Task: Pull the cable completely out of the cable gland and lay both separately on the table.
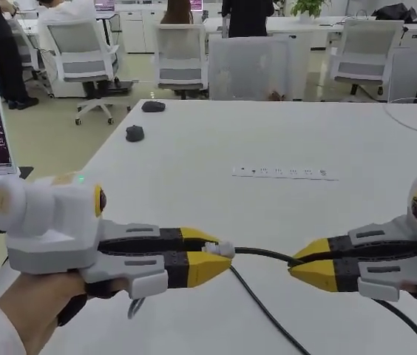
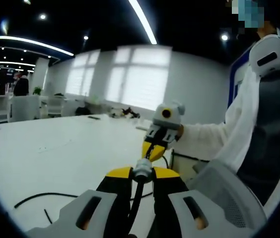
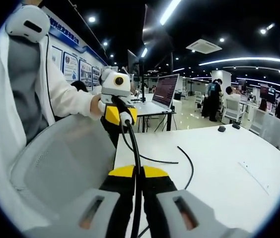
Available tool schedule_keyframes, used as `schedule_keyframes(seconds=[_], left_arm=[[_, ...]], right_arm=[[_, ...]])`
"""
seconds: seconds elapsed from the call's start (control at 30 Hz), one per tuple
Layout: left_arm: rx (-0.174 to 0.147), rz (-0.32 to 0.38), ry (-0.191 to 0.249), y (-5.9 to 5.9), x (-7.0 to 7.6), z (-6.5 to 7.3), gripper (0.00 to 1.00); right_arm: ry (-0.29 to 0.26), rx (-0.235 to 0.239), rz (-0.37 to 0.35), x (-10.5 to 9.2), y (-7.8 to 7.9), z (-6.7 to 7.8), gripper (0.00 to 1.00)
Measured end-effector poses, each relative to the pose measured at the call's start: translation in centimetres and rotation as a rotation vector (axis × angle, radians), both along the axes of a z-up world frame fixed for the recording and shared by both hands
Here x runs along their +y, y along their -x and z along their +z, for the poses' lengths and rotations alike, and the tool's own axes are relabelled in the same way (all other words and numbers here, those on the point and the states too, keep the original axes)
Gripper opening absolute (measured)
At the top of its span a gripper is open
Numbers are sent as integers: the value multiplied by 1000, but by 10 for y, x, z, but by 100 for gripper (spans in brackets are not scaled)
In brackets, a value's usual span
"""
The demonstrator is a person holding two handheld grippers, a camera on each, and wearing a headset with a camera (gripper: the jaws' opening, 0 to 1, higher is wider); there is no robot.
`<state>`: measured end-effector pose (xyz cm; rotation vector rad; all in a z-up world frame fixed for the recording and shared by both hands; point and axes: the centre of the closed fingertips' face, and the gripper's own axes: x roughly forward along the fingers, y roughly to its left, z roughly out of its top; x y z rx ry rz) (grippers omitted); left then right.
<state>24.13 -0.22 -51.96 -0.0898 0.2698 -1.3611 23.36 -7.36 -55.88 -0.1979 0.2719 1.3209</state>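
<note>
Two grippers meet low in the head view, their yellow-tipped jaws pointing at each other above the white desk [image 1: 268, 140]. The left gripper [image 1: 219, 257], at lower left, has its jaws closed down on the small pale cable gland [image 1: 223, 248], which sits right at their tips. From the gland the black cable [image 1: 260, 254] runs rightward to the right gripper [image 1: 292, 265], whose jaws are pressed together on it, near the gland but apart from it. The cable passes through the gland: another strand leaves beneath the left jaws and slants to the bottom centre of the frame.

In the left gripper view the gland [image 2: 142, 170] is pinched between the jaws at bottom centre, the right gripper [image 2: 156, 148] just above it, and a loop of cable [image 2: 45, 196] lies on the desk at lower left. In the right gripper view the cable [image 3: 135, 153] rises from the closed jaws to the gland [image 3: 125, 118] in the left gripper [image 3: 120, 119]. A power strip [image 1: 282, 172] sits flush in the desk mid-frame.
</note>
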Motion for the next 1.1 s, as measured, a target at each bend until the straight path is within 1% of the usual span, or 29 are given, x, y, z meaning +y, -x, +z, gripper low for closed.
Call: schedule_keyframes(seconds=[0.1, 0.17, 0.2, 0.3, 0.47, 0.57, 0.63, 0.7, 0.77, 0.8, 0.9, 0.97, 1.0, 1.03, 1.1], left_arm=[[4, 6, 4, 0, 3, -1, 16], [11, 10, 5, 0, 5, -1, 16], [13, 12, 5, 0, 6, -1, 16], [20, 14, 14, -1, 7, 1, 16], [10, 11, 21, -2, 7, 6, 16], [-5, 6, 33, -2, 5, 8, 16], [-11, 5, 39, -2, 5, 10, 16], [-9, 7, 43, -3, 5, 10, 16], [-7, 13, 38, -4, 7, 10, 16], [-12, 16, 34, -5, 8, 10, 16], [-6, 3, 30, -4, 9, 10, 16], [-17, -18, 13, -2, 7, 9, 16], [-33, -29, -2, -2, 6, 8, 16], [-42, -39, -11, -1, 4, 7, 16], [-52, -56, -22, 0, 0, 6, 16]], right_arm=[[19, 15, -22, -7, 0, -8, 3], [33, 41, -52, -15, -2, -15, 3], [38, 44, -64, -18, -3, -17, 3], [37, 54, -83, -23, -2, -20, 3], [34, 67, -120, -29, 0, -22, 3], [34, 76, -133, -30, 3, -22, 3], [47, 68, -138, -29, 5, -20, 3], [56, 58, -147, -30, 5, -18, 3], [64, 52, -160, -30, 3, -14, 4], [68, 51, -166, -30, 2, -13, 5], [80, 28, -180, -26, -1, -6, 10], [84, 3, -179, -21, -2, 2, 16], [83, -13, -169, -16, -2, 8, 17], [79, -23, -160, -12, -2, 12, 18], [86, -55, -129, -2, 0, 22, 19]])
